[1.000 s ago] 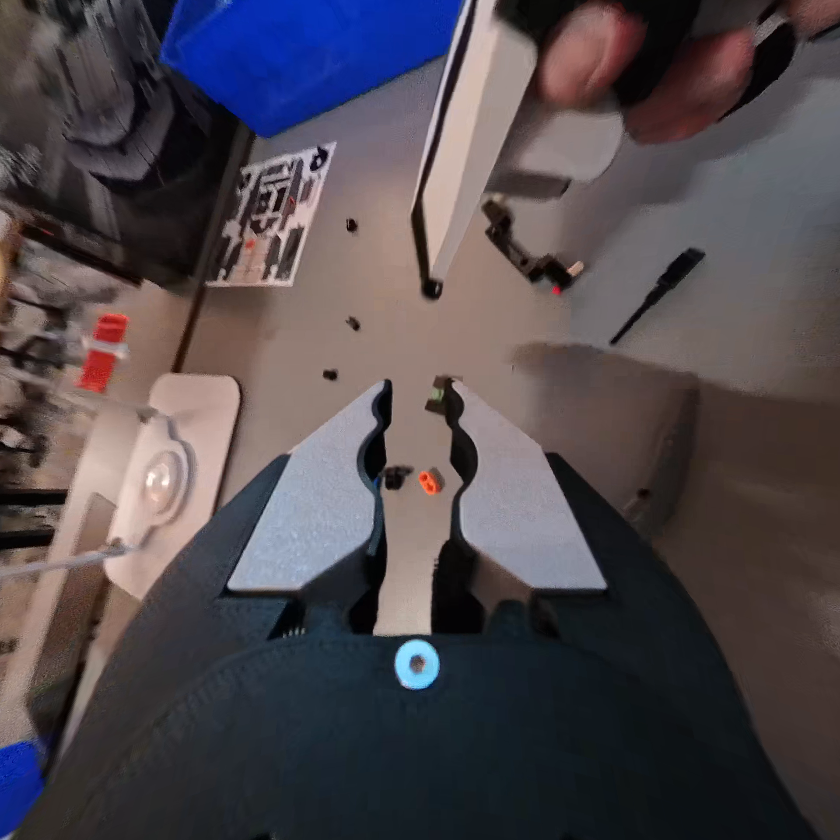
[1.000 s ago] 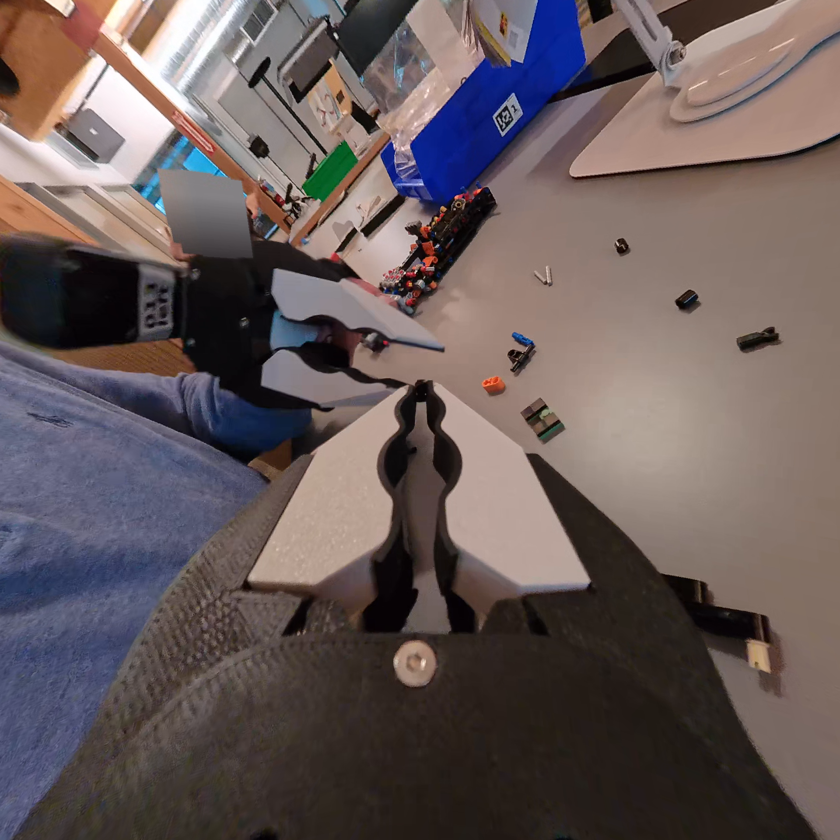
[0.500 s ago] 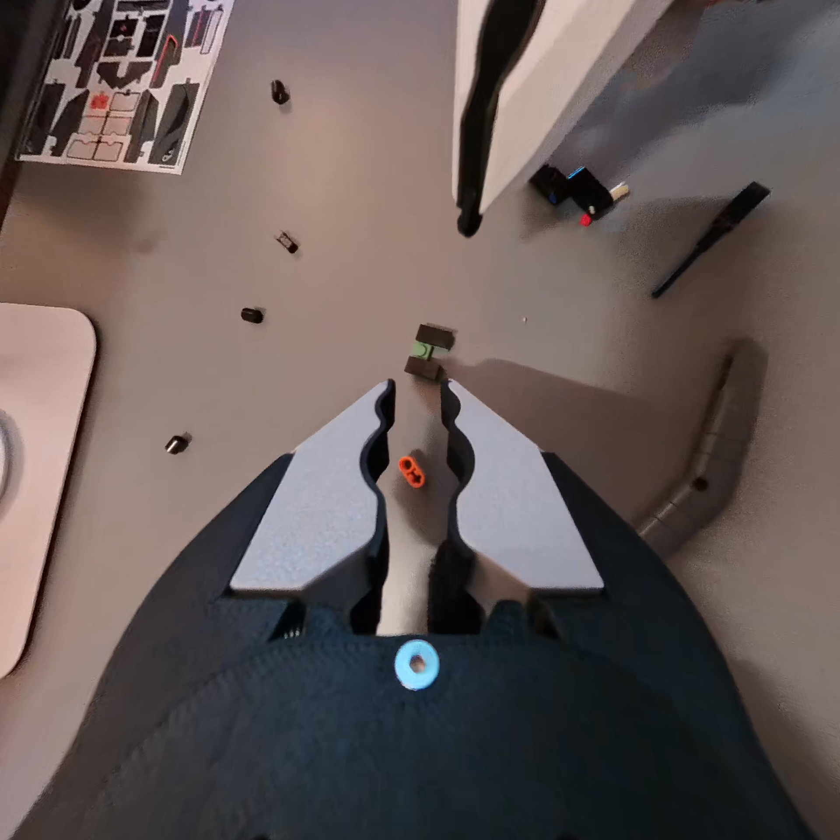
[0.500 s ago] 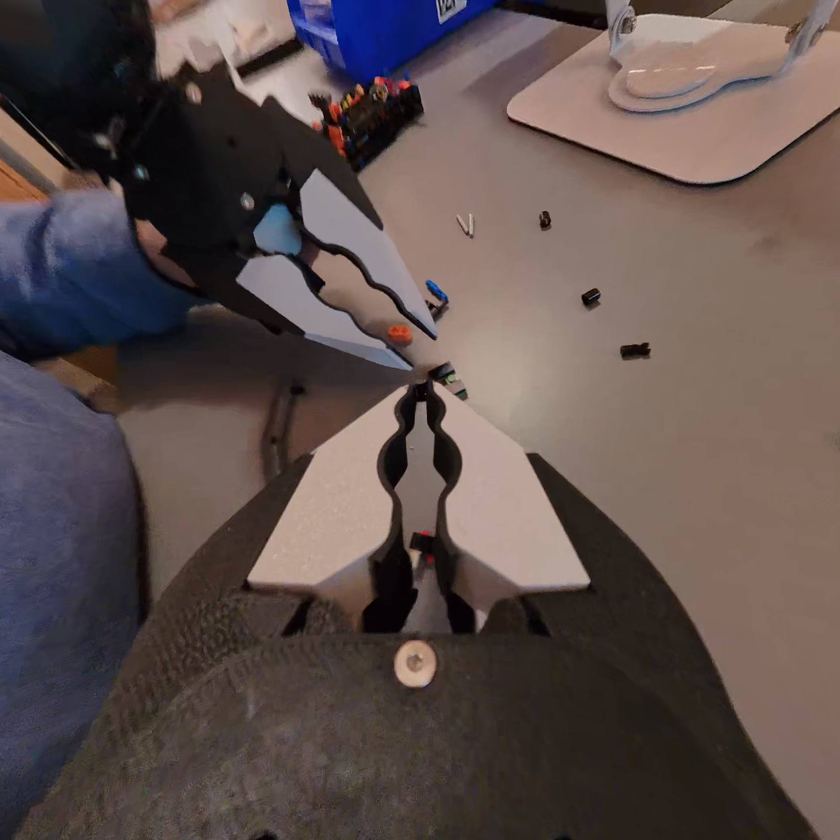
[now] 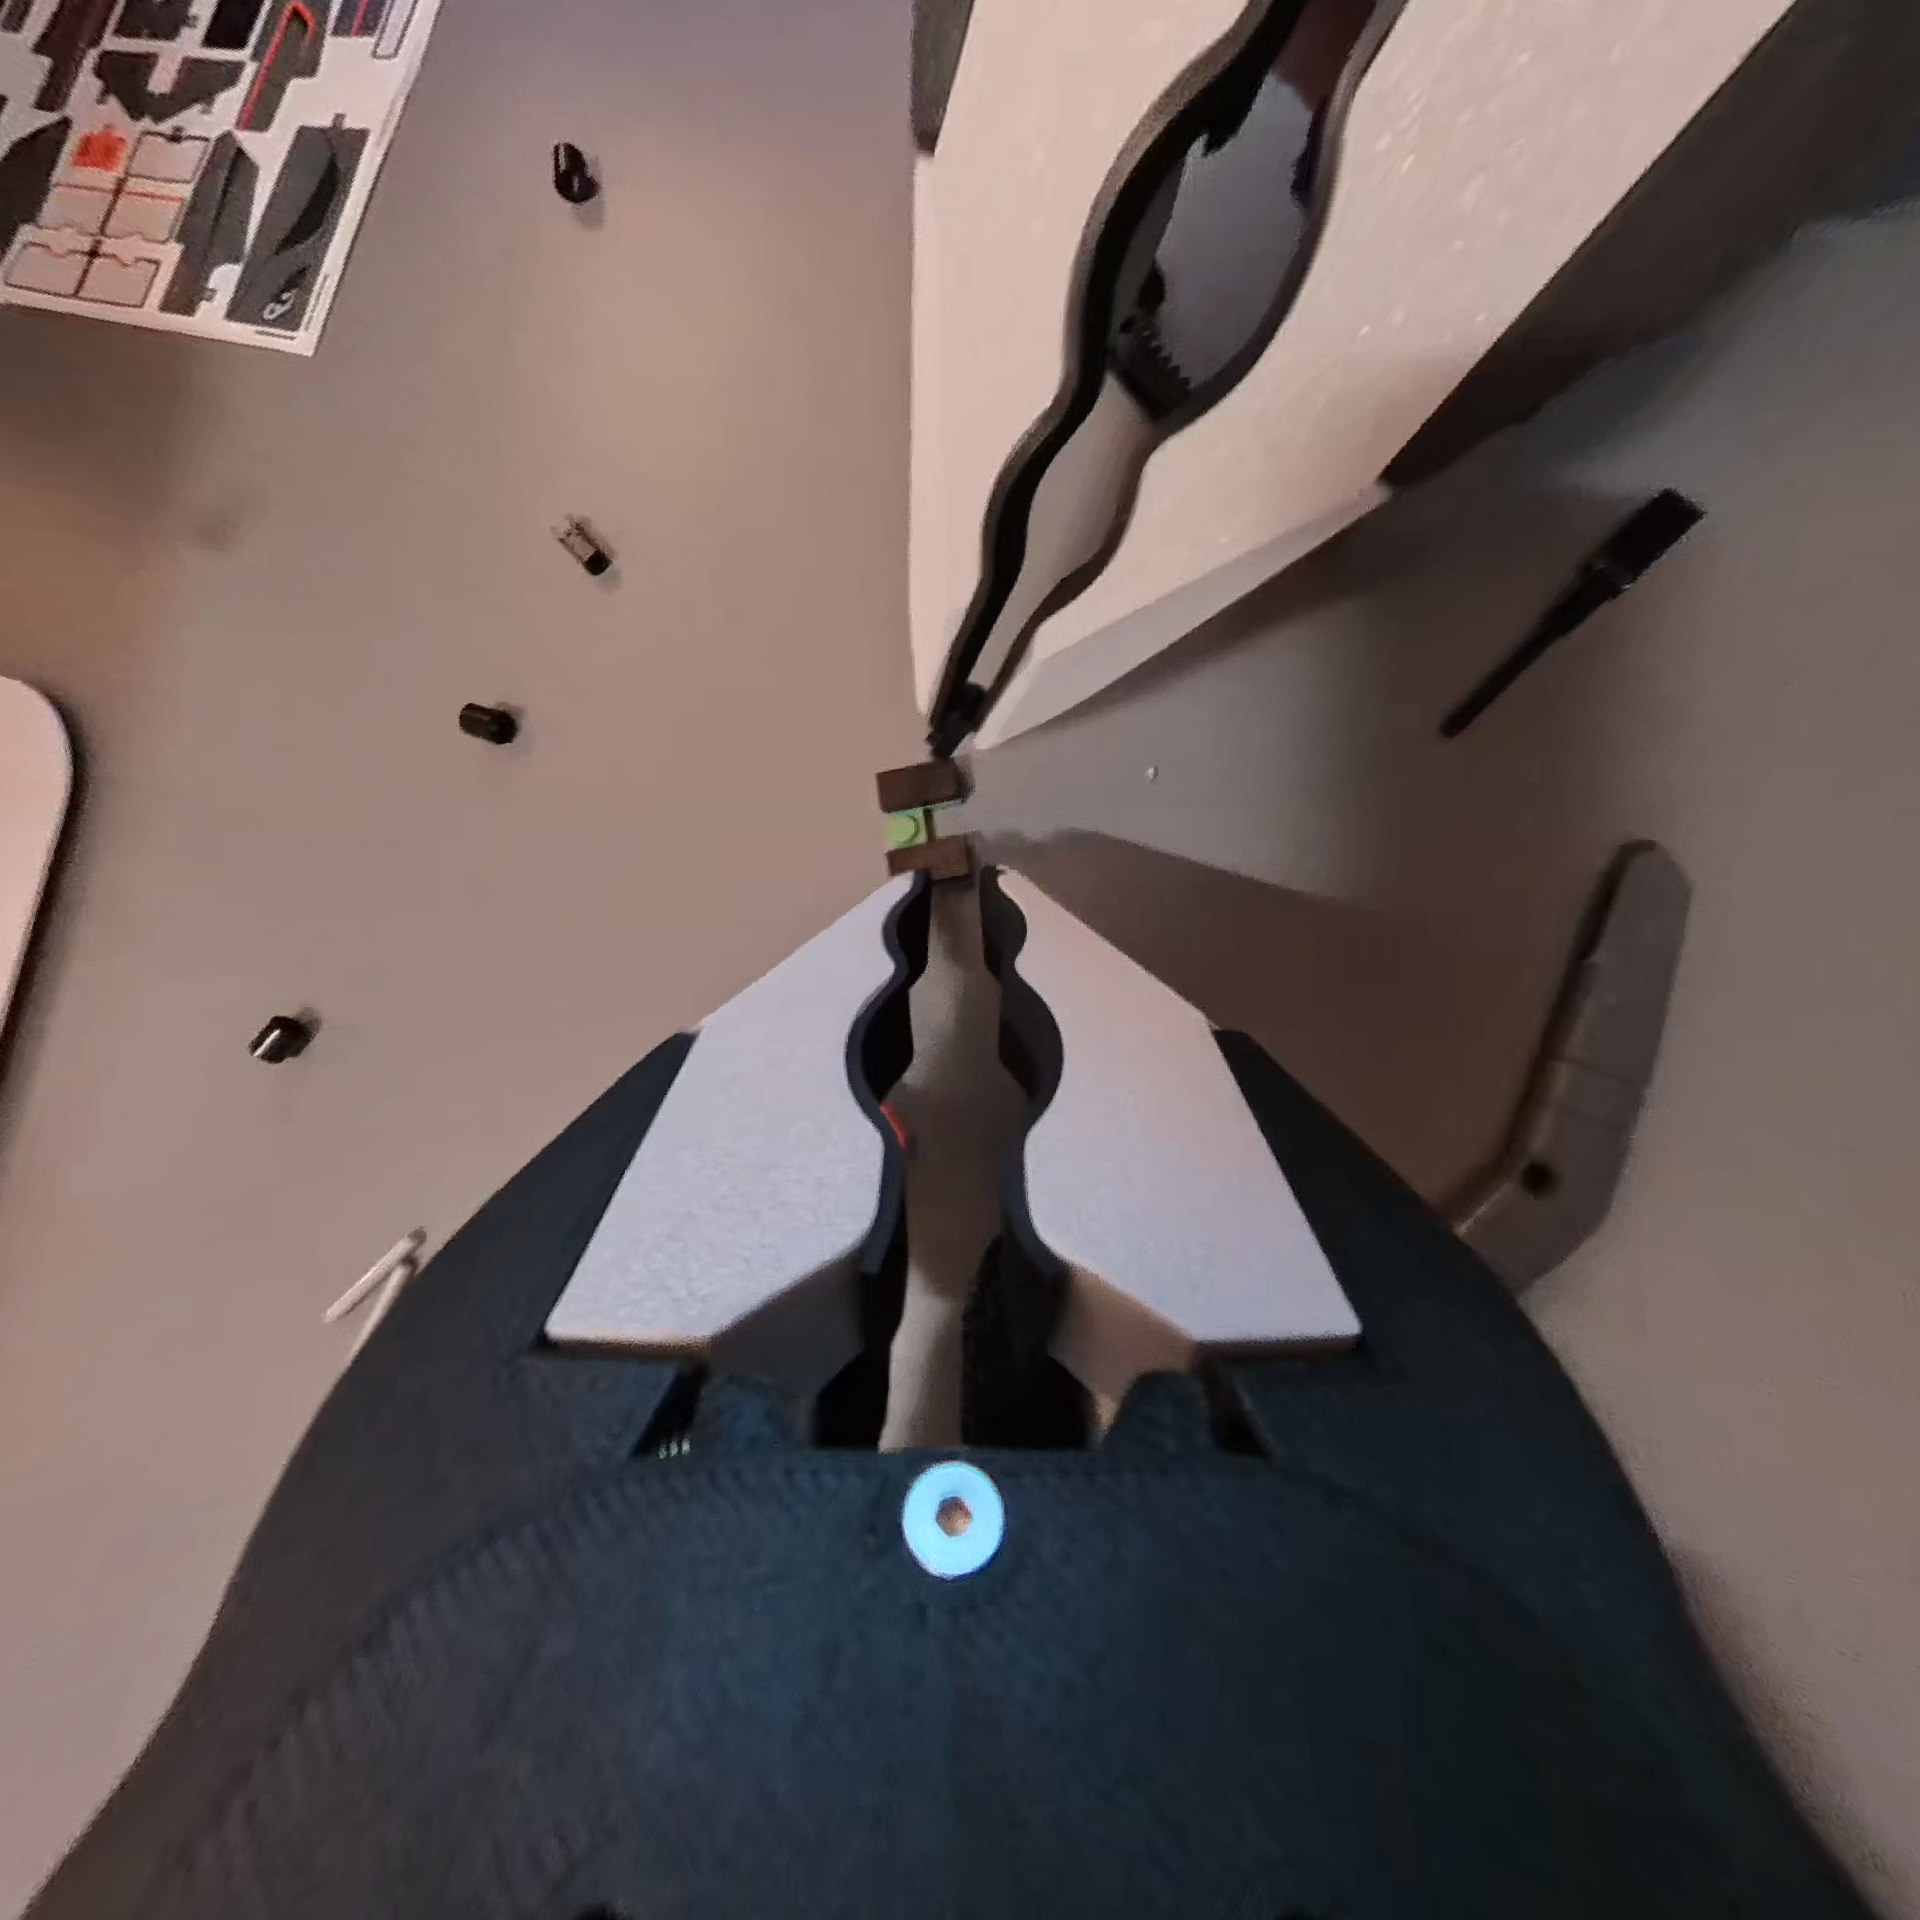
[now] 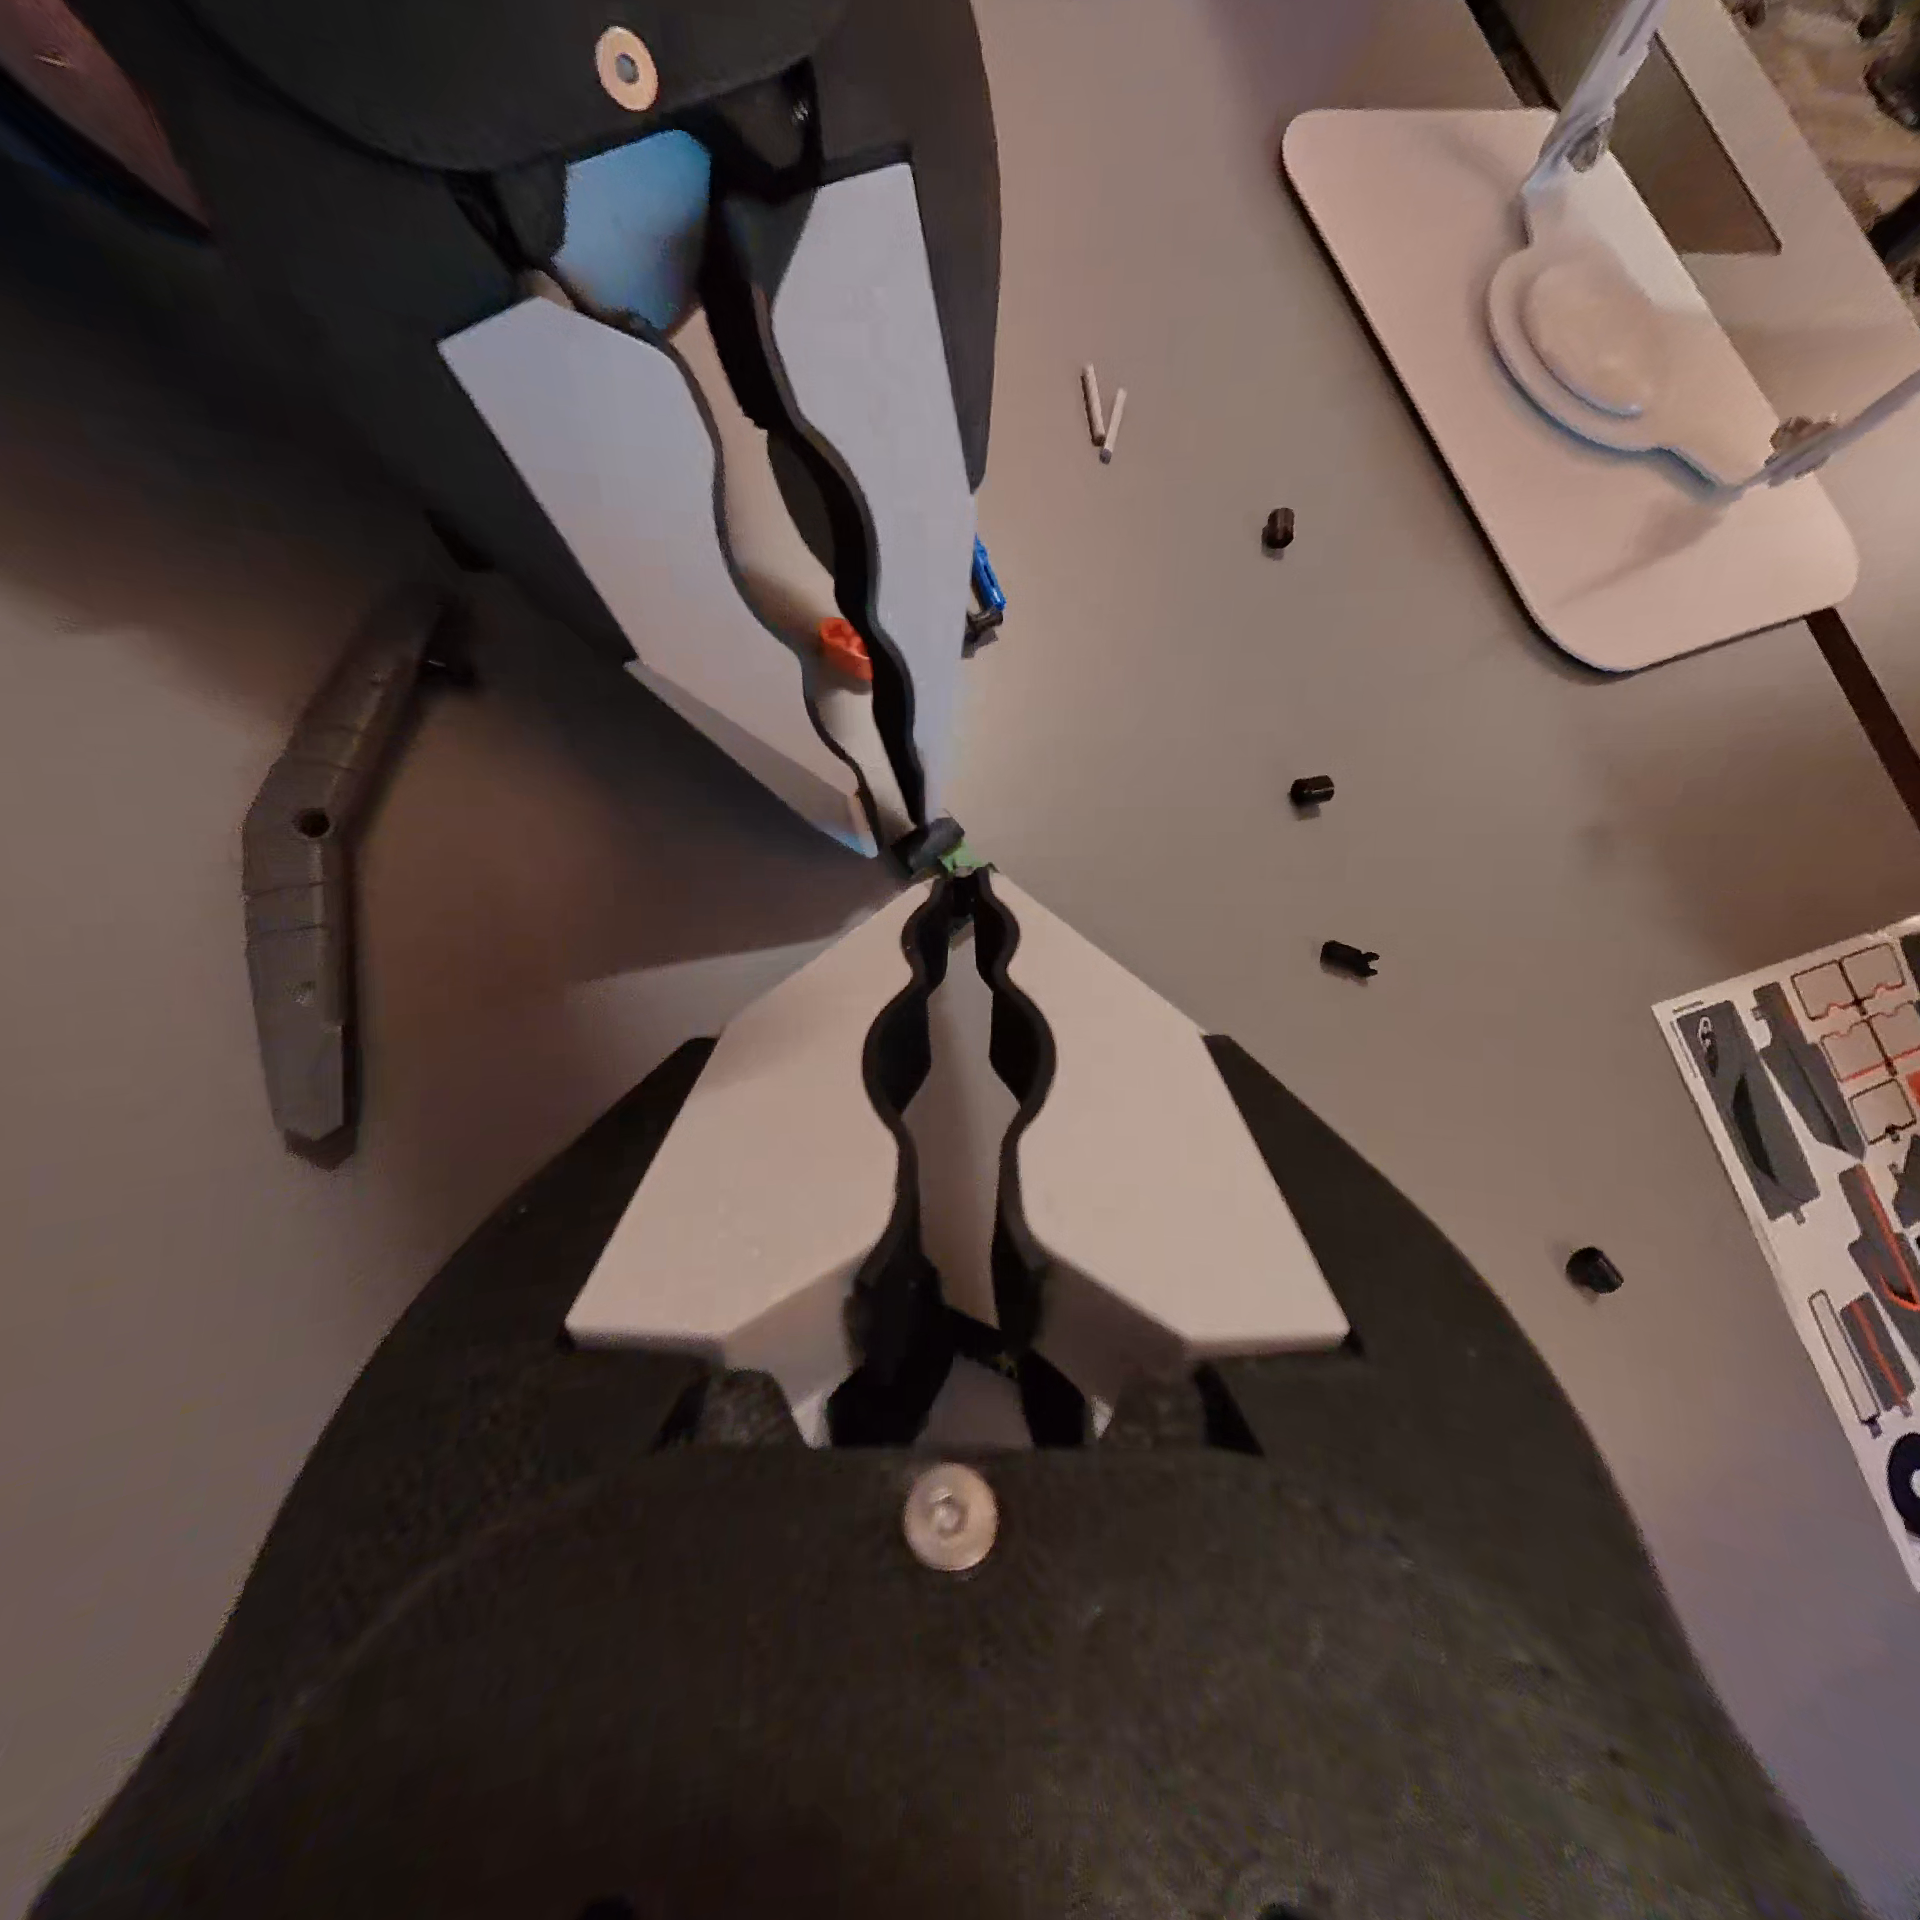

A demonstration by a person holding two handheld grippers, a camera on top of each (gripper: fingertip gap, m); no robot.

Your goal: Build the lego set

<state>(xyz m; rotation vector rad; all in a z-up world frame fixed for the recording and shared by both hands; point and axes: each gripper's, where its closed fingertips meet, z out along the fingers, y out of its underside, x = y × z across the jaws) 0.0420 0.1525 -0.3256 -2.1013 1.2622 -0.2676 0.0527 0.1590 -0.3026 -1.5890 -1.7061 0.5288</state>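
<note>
A small Lego assembly [image 5: 923, 821], two dark bricks with a green piece between them, lies on the grey table; it also shows in the right wrist view [image 6: 940, 847]. My left gripper [image 5: 951, 883] has its jaws a narrow gap apart, with the tips at the assembly's near dark brick and not around it. My right gripper [image 6: 961, 891] is shut, with its tips against the opposite end. Each gripper shows in the other's view, the right gripper [image 5: 951, 727] and the left gripper [image 6: 899, 821]. An orange piece [image 6: 842, 649] lies under the left gripper's fingers.
A grey angled beam [image 5: 1579, 1060] lies beside the grippers. Black pins [image 6: 1311, 790] and two white rods [image 6: 1101, 410] are scattered nearby. A sticker sheet [image 5: 187, 156], a black axle tool [image 5: 1569, 613], a blue pin [image 6: 987, 582] and a white stand base [image 6: 1558, 364] lie further out.
Both grippers have come down and together until their tips meet at the small assembly. The left jaws have narrowed. The orange piece now sits further back between the left fingers.
</note>
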